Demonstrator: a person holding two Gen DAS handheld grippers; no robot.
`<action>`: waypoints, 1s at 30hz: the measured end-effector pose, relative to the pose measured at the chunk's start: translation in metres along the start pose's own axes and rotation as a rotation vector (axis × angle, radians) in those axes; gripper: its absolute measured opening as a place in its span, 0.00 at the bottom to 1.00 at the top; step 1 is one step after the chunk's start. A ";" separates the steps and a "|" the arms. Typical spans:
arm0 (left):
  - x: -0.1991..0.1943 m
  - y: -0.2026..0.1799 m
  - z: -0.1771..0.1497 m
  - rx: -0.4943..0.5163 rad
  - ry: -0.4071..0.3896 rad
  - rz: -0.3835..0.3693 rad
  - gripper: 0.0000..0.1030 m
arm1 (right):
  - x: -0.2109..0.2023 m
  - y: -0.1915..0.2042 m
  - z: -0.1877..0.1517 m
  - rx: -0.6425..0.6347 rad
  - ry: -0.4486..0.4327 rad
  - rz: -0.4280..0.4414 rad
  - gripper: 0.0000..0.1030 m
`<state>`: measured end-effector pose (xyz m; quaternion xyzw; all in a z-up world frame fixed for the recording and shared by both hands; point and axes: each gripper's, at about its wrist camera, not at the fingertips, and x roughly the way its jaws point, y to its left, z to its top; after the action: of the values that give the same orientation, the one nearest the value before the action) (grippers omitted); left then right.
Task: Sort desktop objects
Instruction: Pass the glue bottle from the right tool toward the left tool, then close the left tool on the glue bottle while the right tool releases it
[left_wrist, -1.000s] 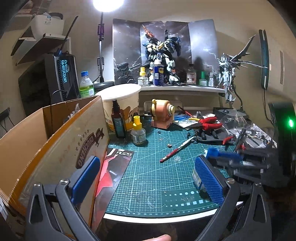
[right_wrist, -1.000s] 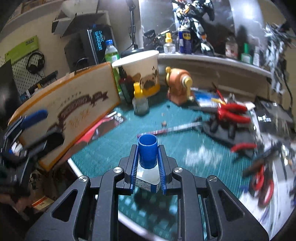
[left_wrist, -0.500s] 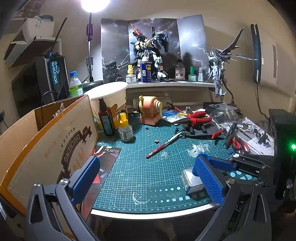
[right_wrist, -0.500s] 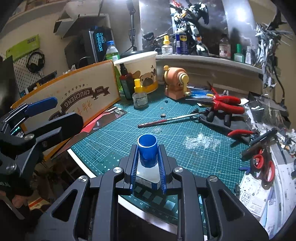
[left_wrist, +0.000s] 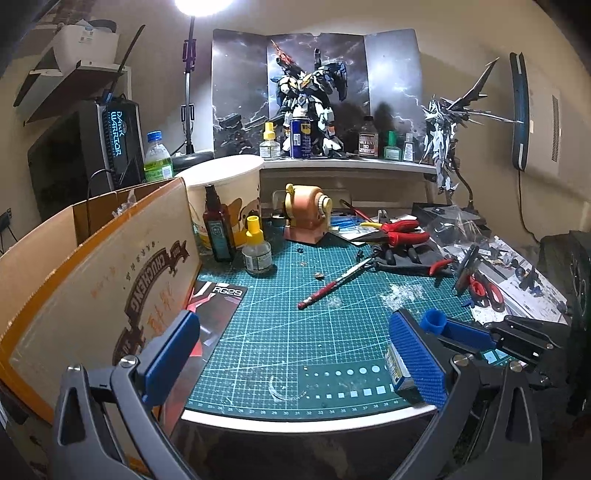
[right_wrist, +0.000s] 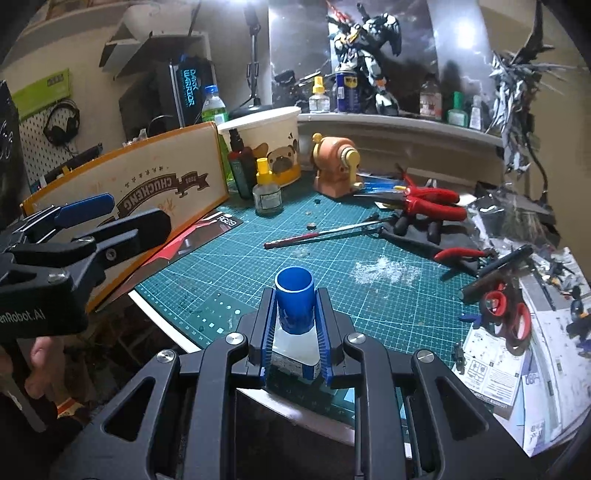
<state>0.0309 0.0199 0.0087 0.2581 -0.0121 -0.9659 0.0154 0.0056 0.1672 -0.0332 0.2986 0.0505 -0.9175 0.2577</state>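
My left gripper (left_wrist: 295, 354) hangs with jaws spread wide and nothing between them, just beside the cardboard box (left_wrist: 92, 280), above the near edge of the green cutting mat (left_wrist: 295, 332). My right gripper (right_wrist: 294, 328) pinches the blue-capped bottle (right_wrist: 294, 295) upright over the mat's near edge

Both tools are the same build: black plastic frames with triangular cut-outs, linked arms pinned by round silver screws, and ribbed blue pads on the inner faces of the fingers. The left gripper (left_wrist: 291, 354) shows one smooth blue pad back and one waffle-textured face. The right gripper (right_wrist: 294, 334) has narrow blue-edged pads. White lettering ending "enRobot.AI" marks the left tool's black body, gripped by a hand (right_wrist: 38, 365).
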 end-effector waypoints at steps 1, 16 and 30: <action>0.001 -0.001 -0.001 0.000 0.010 0.003 1.00 | -0.001 0.001 0.000 -0.004 0.000 -0.003 0.20; 0.002 -0.048 -0.019 -0.046 -0.026 -0.078 1.00 | -0.087 -0.031 -0.018 0.054 -0.125 -0.172 0.46; 0.037 -0.107 -0.060 -0.017 -0.048 -0.083 1.00 | -0.162 -0.086 -0.070 0.232 -0.143 -0.320 0.51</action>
<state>0.0257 0.1247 -0.0649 0.2352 0.0066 -0.9717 -0.0225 0.1107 0.3306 -0.0023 0.2486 -0.0269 -0.9653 0.0757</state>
